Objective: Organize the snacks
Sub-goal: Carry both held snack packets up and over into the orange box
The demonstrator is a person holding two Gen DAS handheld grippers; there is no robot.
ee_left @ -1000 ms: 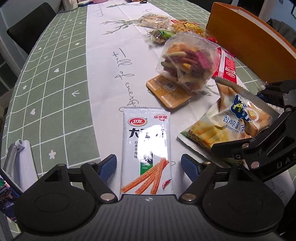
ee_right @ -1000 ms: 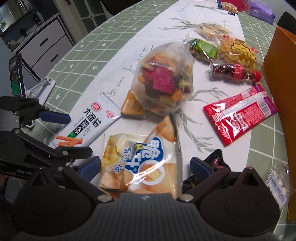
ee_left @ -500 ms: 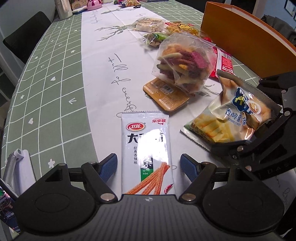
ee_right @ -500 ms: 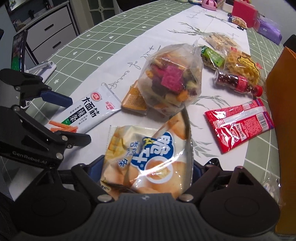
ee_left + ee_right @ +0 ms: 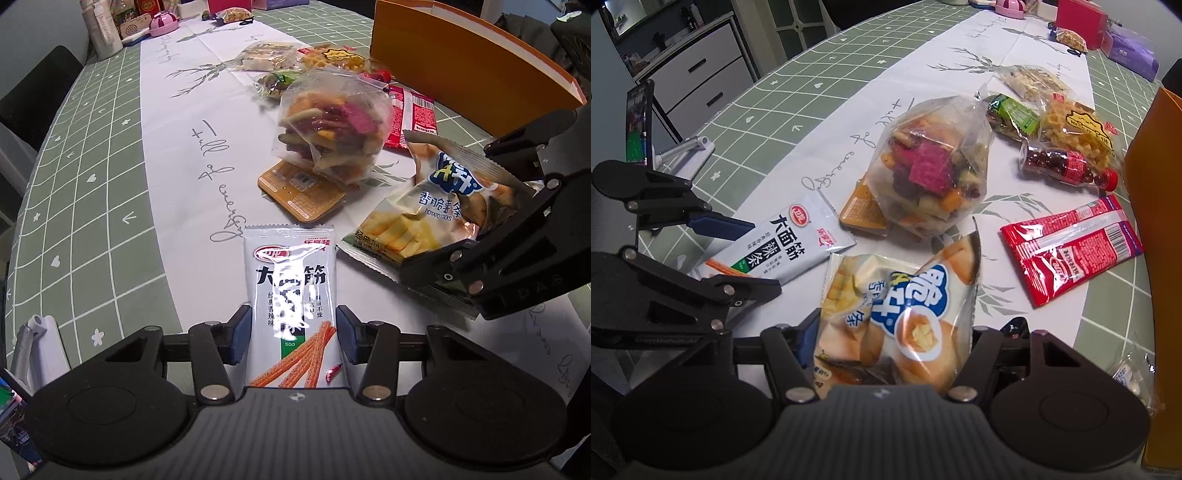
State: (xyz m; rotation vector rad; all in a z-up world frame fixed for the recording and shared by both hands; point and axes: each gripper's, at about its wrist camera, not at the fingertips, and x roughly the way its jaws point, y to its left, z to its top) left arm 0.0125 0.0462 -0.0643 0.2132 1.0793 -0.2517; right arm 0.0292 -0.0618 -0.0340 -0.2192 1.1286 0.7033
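A white spicy-strip packet (image 5: 291, 280) lies flat on the white runner, its lower end between my left gripper's (image 5: 293, 339) blue pads. Those jaws are closing and the pads touch both long edges of the packet. To its right, a potato-stick bag (image 5: 424, 206) sits crumpled and tilted up in my right gripper (image 5: 445, 210). In the right wrist view this bag (image 5: 897, 299) fills the gap of the right gripper (image 5: 890, 332), whose jaws are closing and squeezing it. The left gripper (image 5: 762, 254) straddles the white packet (image 5: 786, 243) there.
Beyond lie a clear bag of mixed vegetable chips (image 5: 332, 129) on an orange flat packet (image 5: 303, 188), a red packet (image 5: 1071, 251), a small bottle (image 5: 1063, 166) and a waffle bag (image 5: 1078, 129). An orange box (image 5: 461, 62) stands at the right. A phone on a stand (image 5: 637, 125) is at the table's left edge.
Both pairs of jaws have narrowed. The left pads came in against the white packet's edges. The right jaws squeezed the potato-stick bag, which crumpled and rose.
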